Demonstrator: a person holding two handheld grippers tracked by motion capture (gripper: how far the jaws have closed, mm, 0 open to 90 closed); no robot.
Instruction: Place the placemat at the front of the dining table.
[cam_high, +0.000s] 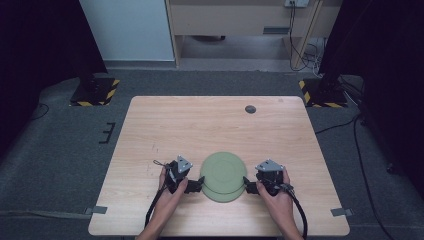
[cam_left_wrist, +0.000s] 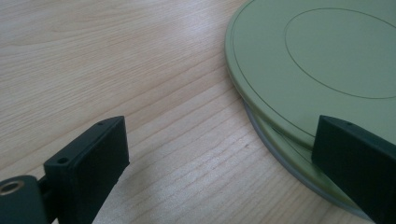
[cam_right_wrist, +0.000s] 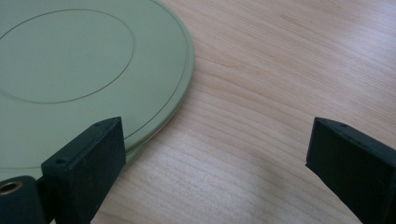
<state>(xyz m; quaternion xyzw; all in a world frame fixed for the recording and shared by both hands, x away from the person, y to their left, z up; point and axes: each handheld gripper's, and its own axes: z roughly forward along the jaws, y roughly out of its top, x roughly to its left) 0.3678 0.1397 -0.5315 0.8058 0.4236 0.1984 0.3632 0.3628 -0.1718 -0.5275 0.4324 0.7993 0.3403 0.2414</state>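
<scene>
Two pale green plates (cam_high: 223, 172) lie stacked and slightly offset near the front middle of the wooden table (cam_high: 210, 125). My left gripper (cam_high: 199, 184) sits at the stack's left edge, open, held by a hand. In the left gripper view the top plate (cam_left_wrist: 327, 60) overhangs the lower plate (cam_left_wrist: 285, 151), and my right jaw stands against their rims, with my left jaw over bare wood. My right gripper (cam_high: 248, 185) is open at the stack's right edge. In the right gripper view the plate (cam_right_wrist: 84, 70) reaches my left jaw, and nothing lies between the jaws.
A small dark round disc (cam_high: 250, 109) is set into the table near its far edge. Grey tape tabs (cam_high: 98, 210) mark the front corners. Stand bases with yellow-black stripes (cam_high: 95, 92) sit on the floor beyond the table.
</scene>
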